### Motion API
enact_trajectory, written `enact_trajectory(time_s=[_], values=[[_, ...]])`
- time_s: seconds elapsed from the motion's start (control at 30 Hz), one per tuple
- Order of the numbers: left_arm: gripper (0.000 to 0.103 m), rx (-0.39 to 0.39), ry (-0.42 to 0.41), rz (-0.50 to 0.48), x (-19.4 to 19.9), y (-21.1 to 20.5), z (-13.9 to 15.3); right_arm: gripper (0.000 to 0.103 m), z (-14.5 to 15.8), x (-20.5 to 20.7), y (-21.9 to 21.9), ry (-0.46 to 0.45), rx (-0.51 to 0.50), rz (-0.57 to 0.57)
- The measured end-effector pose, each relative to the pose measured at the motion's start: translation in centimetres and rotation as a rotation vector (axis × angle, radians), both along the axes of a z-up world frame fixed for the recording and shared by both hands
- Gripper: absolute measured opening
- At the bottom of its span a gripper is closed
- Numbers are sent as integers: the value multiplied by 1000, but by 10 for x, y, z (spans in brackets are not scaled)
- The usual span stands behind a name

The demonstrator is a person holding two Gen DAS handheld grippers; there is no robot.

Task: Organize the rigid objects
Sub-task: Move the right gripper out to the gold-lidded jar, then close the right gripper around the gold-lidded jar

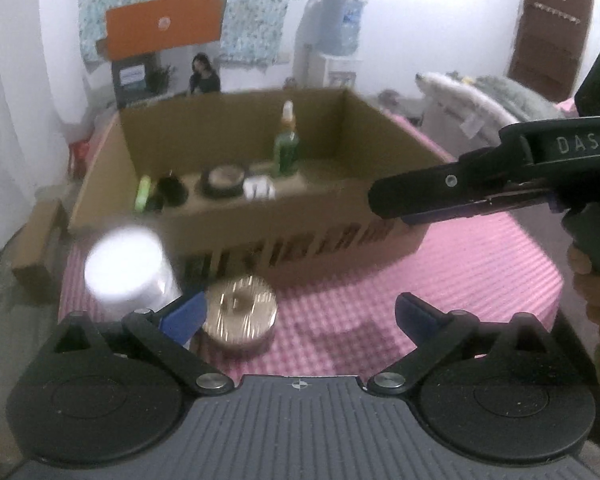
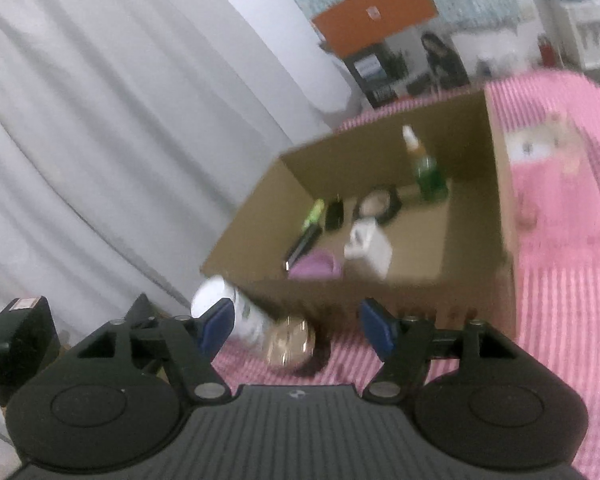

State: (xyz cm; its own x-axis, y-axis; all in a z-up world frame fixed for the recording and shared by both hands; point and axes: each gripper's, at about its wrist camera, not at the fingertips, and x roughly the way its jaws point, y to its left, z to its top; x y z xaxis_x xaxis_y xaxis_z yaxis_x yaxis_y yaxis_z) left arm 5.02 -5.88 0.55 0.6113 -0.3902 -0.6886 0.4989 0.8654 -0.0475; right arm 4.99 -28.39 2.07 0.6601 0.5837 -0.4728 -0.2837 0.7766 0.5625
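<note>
Left gripper: I see its blue-tipped fingers spread wide with nothing between them, low over the pink checked cloth.
Right gripper: my fingers here are parted and empty too; in the left wrist view it hangs to the right, beside the open brown cardboard box.
Task things: the white round-capped plastic jar and the flat round gold-lidded tin sit close together on the cloth, just near of the box's near wall.
Box contents: a green bottle, a round compact and small dark items.
Risk: I judge the left finger could clip the jar and tip it, being so near.
Room: grey curtain left, blurred clutter far.
</note>
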Motion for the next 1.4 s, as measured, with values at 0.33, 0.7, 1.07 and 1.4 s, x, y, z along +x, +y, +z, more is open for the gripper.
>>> enact_trajectory(time_s=[0.33,0.7,1.07,1.4], values=[[101,74,42,7,6,4,-46,69,-40,38,35,162,-6,54],[100,33,62,-9,22,7,-61,62,-58,58,67,221,-88,98],[100,-8,94,-86,18,-5,-57,60,-56,54,65,233,-102,111],[100,14,85,-210,4,-38,-59,61,-56,23,29,243,-101,31]])
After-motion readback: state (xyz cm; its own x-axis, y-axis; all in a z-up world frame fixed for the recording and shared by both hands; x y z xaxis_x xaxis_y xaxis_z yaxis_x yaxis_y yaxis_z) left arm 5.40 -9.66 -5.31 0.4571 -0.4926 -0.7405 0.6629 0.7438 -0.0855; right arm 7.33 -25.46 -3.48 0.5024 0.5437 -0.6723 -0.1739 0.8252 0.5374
